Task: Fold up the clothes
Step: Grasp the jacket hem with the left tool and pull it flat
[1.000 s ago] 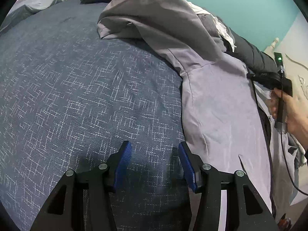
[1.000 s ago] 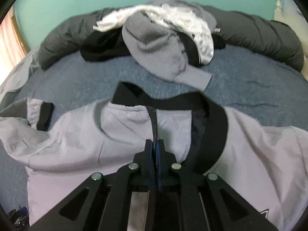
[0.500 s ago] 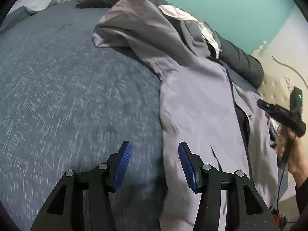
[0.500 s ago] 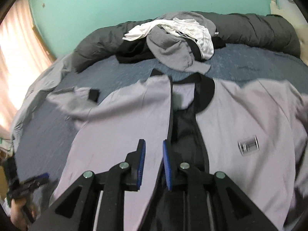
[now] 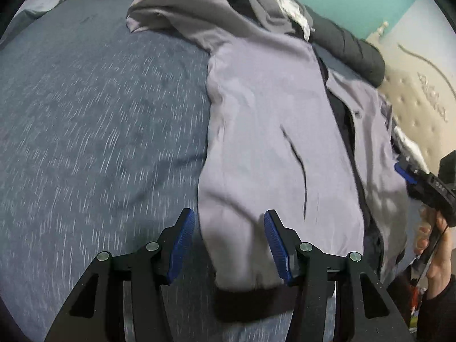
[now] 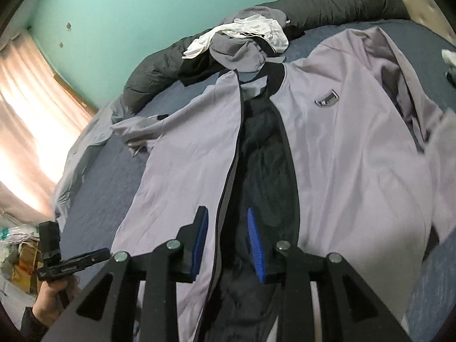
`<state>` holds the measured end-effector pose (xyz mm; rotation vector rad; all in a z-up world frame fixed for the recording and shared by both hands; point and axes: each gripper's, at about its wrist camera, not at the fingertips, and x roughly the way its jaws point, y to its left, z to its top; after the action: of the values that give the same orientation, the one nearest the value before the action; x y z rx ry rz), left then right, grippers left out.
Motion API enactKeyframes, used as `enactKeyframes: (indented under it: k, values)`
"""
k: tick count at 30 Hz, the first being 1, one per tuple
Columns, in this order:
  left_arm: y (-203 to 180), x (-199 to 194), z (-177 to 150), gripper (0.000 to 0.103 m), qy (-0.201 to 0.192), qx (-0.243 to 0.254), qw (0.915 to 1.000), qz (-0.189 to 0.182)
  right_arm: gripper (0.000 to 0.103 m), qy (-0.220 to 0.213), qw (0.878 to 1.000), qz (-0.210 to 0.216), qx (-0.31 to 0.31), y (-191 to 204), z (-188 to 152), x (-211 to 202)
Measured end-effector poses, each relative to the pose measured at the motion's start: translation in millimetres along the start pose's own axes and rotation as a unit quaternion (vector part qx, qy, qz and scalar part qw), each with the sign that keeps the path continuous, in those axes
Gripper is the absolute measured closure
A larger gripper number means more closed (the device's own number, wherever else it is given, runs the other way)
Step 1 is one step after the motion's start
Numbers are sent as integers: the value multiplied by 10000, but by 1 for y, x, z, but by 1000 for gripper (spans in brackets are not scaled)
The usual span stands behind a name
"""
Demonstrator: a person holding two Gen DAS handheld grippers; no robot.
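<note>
A light grey zip jacket [image 5: 256, 114] lies open and face up on the bed, its black lining [image 6: 256, 148] showing down the middle and a dark badge [image 6: 326, 98] on the chest. My left gripper [image 5: 229, 242] hovers open over the jacket's lower corner, by the black hem band [image 5: 250, 299]. My right gripper [image 6: 228, 239] is above the zipper edge [image 6: 232, 171]. Its jaws are opening, and the pads are clear of the cloth. In each wrist view the other gripper shows at the edge, held in a hand: the right [image 5: 404, 172], the left [image 6: 99, 253].
A blue patterned bedspread [image 5: 85, 114] covers the bed. Grey, white and black clothes [image 6: 248, 40] are heaped at the far end against a rolled dark duvet [image 6: 327, 8]. A lit curtain [image 6: 28, 114] hangs at the left, and a beige headboard [image 5: 413, 99] lies beyond the jacket.
The right gripper let go of the zipper edge near the collar, drew back toward the hem and parted its jaws. The left gripper moved from bare bedspread to over the jacket's lower corner.
</note>
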<state>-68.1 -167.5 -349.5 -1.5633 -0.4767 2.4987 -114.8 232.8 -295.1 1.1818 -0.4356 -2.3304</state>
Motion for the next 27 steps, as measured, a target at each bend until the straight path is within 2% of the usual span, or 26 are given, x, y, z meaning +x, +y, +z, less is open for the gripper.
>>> enactKeyframes:
  k: [8,10,11,12,14,19,22,27]
  values:
    - [-16,9,-34,48,420,216,9988,155,74,-218,9989,219,345,-13,-20,-27]
    - [-21,11,-38,54,409,350,9983,235,74,-236,9990,217,325,-15,-22,-33]
    - [-24,12,-39,61,402,415,9980,274,74,-242,9990,207,303,-15,-23,-35]
    - [-25,10,-41,76,370,448,9979,301,74,-247,9991,185,289,-16,-23,-38]
    - [-22,2,-42,86,274,310,9990,144,74,-263,9991,141,308,-20,-24,-43]
    - [-9,-38,-55,88,-158,-17,9999,-64,74,-299,9989,99,335,-25,-25,-54]
    - [9,-46,-66,88,-91,-327,9993,-181,74,-280,9991,98,298,-26,-25,-55]
    - [30,-24,-75,87,285,-838,9958,-237,74,-83,9996,84,252,-28,-27,-52]
